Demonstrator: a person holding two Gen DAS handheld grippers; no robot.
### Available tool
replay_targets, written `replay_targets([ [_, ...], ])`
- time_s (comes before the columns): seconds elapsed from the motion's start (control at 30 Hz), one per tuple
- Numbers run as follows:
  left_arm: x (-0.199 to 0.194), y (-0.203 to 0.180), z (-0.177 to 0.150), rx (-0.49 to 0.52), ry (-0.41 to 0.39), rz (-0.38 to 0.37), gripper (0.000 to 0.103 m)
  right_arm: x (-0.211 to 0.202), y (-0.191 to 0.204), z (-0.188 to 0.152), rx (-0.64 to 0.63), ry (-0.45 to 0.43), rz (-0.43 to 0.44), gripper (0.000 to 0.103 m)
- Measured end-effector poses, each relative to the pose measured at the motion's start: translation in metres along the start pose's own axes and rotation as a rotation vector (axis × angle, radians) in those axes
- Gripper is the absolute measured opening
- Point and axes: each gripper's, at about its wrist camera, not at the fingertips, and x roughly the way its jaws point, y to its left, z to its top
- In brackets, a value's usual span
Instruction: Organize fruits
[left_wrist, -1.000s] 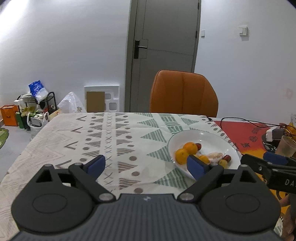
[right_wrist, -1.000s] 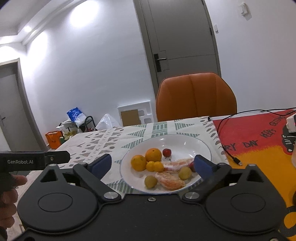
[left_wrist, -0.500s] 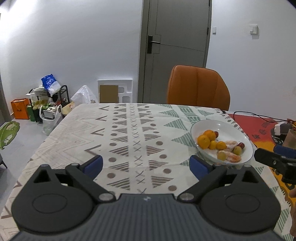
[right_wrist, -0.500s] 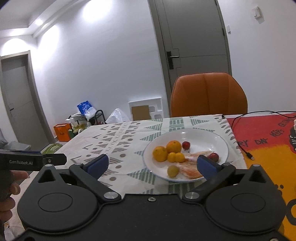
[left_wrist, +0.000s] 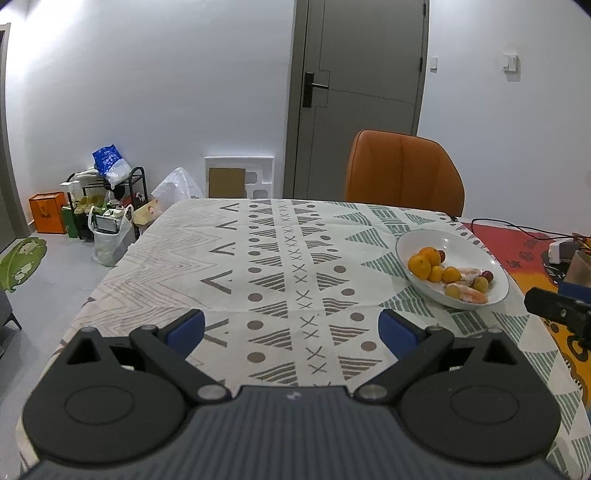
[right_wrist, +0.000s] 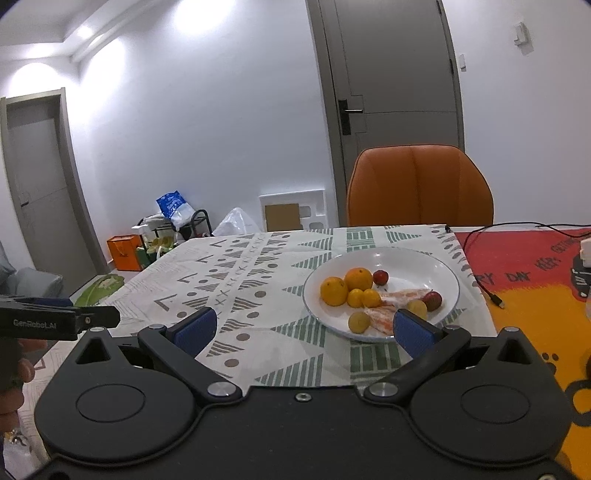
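Observation:
A white plate (right_wrist: 439, 271) (left_wrist: 469, 245) on the patterned tablecloth (left_wrist: 280, 258) holds several fruits: oranges (right_wrist: 358, 278) (left_wrist: 419, 264), small yellow fruits (right_wrist: 359, 321), red ones (right_wrist: 380, 277) and peeled orange segments (right_wrist: 402, 295). My left gripper (left_wrist: 291, 330) hovers open over bare cloth, well left of the plate, with nothing between its blue pads. My right gripper (right_wrist: 303, 326) is also open and holds nothing, near the plate's front edge; its right pad (right_wrist: 412, 330) overlaps the rim in the picture. Each gripper shows at the edge of the other's view.
An orange chair (left_wrist: 404, 173) stands behind the table by a grey door (left_wrist: 358, 96). A red and orange mat (right_wrist: 535, 273) with a black cable (right_wrist: 480, 280) lies right of the plate. Bags and a rack (left_wrist: 107, 199) sit on the floor at left.
Both grippers have drawn back from the plate, which now looks smaller and farther. The left one has shifted left, leaving the plate far to its right. Both stay open.

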Motion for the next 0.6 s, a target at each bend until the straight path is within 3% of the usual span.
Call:
replay_targets([
  [0.6, -0.021, -0.003, -0.020, 0.027, -0.006, -0.023, 0.100, -0.015, 0.007, -0.022, 0.018, 0.044, -0.046, 0.103],
])
